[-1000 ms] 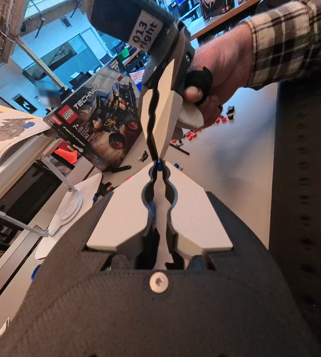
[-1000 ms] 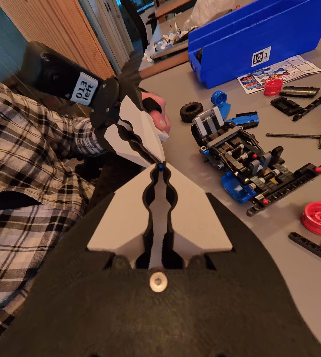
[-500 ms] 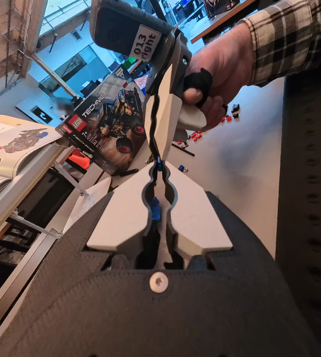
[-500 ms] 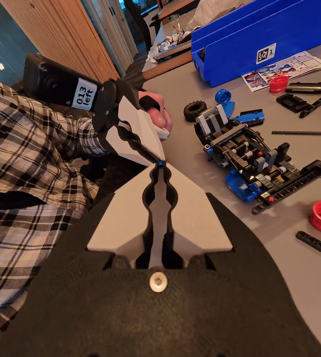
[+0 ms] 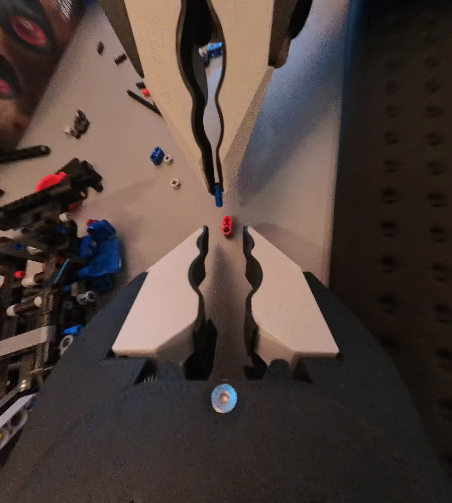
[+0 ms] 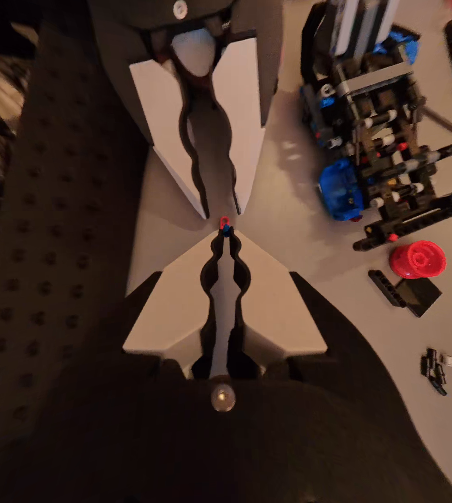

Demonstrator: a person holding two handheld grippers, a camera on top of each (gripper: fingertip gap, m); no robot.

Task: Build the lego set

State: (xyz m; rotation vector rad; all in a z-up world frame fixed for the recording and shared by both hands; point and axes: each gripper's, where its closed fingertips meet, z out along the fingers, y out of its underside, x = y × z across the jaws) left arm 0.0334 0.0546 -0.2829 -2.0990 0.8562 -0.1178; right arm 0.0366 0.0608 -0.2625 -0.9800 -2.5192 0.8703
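on the grey table (image 5: 126, 114): red piece (image 5: 227, 224) between spread left gripper (image 5: 225, 231) tips, blue pin (image 5: 218, 196) pinched in right gripper (image 6: 227, 233), half-built car (image 6: 377, 152) and red wheel (image 6: 418, 258) nearby, dotted dark mat (image 6: 56, 217) alongside.

Left gripper (image 5: 225, 231) fingers spread — red connector (image 5: 227, 224) between them on the table (image 5: 126, 130).

Both wrist cameras look steeply down along their fingers, close to the table (image 5: 287, 163), facing each other; both show the red connector (image 5: 227, 224) between opposing jaw tips.
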